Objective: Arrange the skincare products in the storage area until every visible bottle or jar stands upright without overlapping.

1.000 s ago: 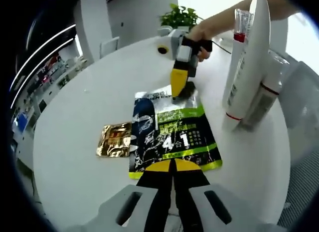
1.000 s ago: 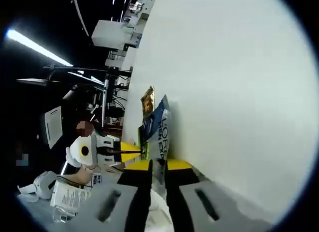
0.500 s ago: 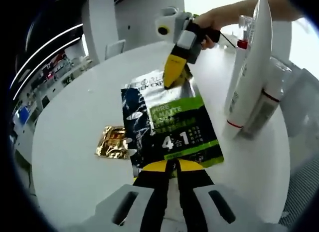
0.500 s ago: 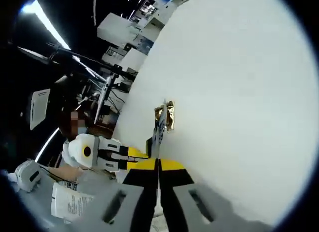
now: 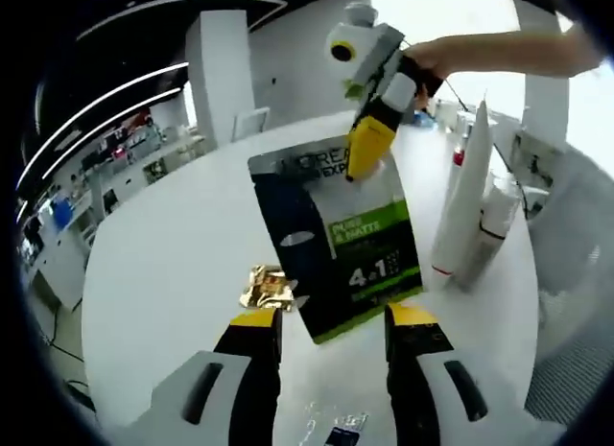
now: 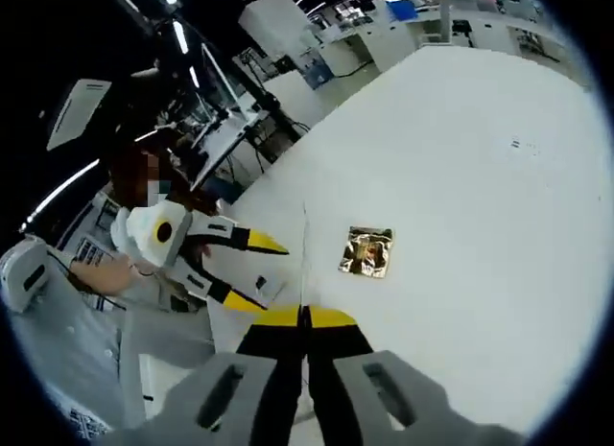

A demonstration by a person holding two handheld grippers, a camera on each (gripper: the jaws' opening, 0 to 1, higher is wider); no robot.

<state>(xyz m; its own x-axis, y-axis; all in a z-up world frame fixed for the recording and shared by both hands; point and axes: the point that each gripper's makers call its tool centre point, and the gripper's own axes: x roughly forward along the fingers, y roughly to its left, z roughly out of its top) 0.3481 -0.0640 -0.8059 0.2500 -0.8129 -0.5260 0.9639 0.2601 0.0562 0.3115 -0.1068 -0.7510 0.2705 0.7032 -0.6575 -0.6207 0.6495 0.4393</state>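
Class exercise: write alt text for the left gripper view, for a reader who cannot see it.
The right gripper, in a person's hand, pinches the top edge of a dark sachet with a green label, lifted above a white table. The left gripper stands open below it, beside a gold packet; white bottles stand at right.

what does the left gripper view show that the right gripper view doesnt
Left gripper view alone: the printed front of the green and black pouch, lifted off the table, the white tubes and bottles standing to its right, and the left gripper open below the pouch.

Right gripper view alone: the pouch edge-on as a thin line between the shut fingers of the right gripper.

Both: the round white table, the gold sachet lying flat on it, and each other's gripper; the right gripper pinches the pouch's top edge.
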